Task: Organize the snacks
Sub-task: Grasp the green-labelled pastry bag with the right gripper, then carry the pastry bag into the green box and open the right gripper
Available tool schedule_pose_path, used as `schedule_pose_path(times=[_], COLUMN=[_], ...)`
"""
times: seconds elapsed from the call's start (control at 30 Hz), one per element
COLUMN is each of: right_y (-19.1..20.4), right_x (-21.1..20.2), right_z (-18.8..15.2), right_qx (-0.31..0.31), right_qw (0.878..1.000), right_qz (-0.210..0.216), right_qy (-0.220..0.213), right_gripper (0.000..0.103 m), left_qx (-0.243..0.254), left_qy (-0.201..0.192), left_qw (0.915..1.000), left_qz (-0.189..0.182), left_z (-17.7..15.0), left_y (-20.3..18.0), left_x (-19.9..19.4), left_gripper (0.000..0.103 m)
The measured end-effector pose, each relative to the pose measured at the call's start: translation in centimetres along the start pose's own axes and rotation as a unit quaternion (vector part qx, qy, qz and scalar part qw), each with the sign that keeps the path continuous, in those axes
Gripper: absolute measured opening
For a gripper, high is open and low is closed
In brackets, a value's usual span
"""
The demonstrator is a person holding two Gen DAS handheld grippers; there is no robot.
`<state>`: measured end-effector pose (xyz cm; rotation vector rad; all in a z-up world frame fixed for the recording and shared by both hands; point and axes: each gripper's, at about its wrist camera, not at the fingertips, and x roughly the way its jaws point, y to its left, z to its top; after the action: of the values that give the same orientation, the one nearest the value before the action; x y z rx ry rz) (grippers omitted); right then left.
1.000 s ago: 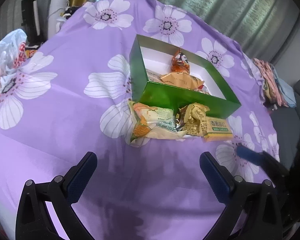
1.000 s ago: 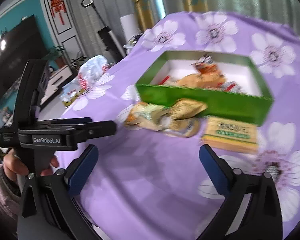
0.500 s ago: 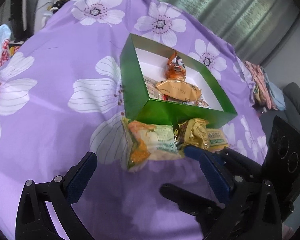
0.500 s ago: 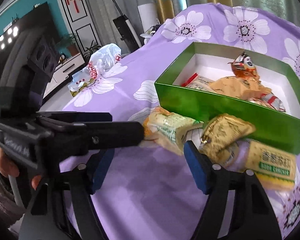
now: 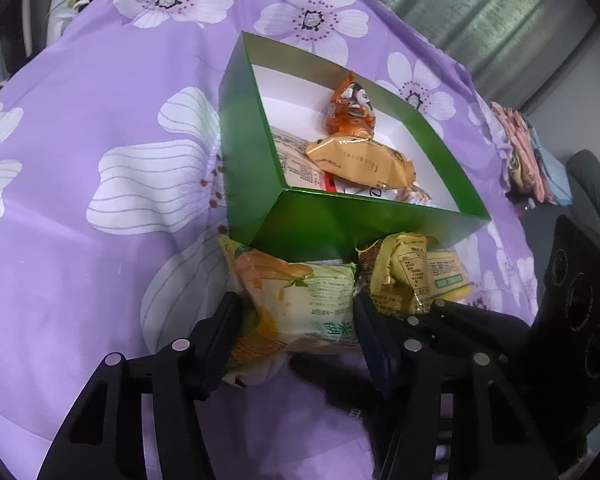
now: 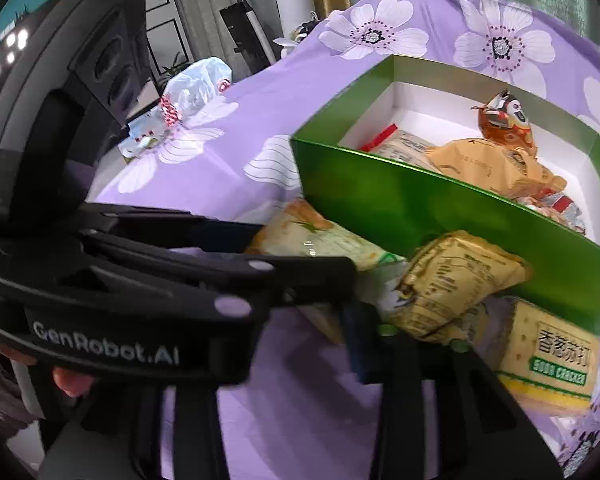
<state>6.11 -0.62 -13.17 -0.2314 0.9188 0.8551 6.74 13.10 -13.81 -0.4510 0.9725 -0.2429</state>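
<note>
Left claw (image 5: 296, 320) at the bottom centre of the left wrist view, jaws just drawn in and now clamped on the green-and-white snack packet (image 5: 300, 304), one pad on each side of it. Packet lying on the purple flowered cloth (image 5: 100, 260) that covers the worktop, its far end tucked against the near wall of the green box (image 5: 340, 224).

Right claw (image 6: 416, 332) low in the centre of the right wrist view, jaws likewise just closed, pinching the lower edge of the crinkled gold packet (image 6: 456, 280). Gold packet leaning on the box's near wall, just right of the green-and-white packet and touching it. Yellow soda cracker pack (image 6: 552, 360) flat on the cloth at lower right, beside the gold packet and below the box corner.

Inside the box, white-lined and open at the top: an orange masked-face packet (image 5: 352, 108) toward the far side, a tan packet (image 5: 360, 160) in front of it, more wrappers half hidden beneath.

At the far left of the right wrist view, part of a hand (image 6: 70, 380) gripping the left claw's handle. White plastic bag (image 6: 196, 84) at upper left, well apart from the box.
</note>
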Motion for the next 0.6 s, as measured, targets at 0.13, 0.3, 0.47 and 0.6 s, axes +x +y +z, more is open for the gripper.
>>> schedule_pose_path(times=[0.13, 0.3, 0.47, 0.6], right_y=[-0.5, -0.1, 1.2, 2.2], right_x=[-0.1, -0.7, -2.6, -4.6], right_z=[-0.2, -0.7, -1.1, -1.1], right_qx=[0.01, 0.014, 0.004, -0.005], right_qw=[1.0, 1.0, 1.0, 0.999], right_qz=[-0.001, 0.0, -0.002, 0.0], right_qy=[-0.001, -0.01, -0.026, -0.042], right_gripper=[0.02, 0.017, 0.017, 0.017], left_qx=[0.006, 0.004, 0.007, 0.017], left_qy=[-0.004, -0.014, -0.032, -0.053], left_qw=[1.0, 0.9999, 0.9995, 0.9984], left_qz=[0.006, 0.001, 0.0, 0.001], left_z=[-0.4, -1.1, -2.0, -2.5], left_y=[-0.3, -0.8, -1.9, -3.2], left_x=[-0.3, -1.3, -3.4, -5.5], left_gripper=[0.053, 0.051, 0.051, 0.051])
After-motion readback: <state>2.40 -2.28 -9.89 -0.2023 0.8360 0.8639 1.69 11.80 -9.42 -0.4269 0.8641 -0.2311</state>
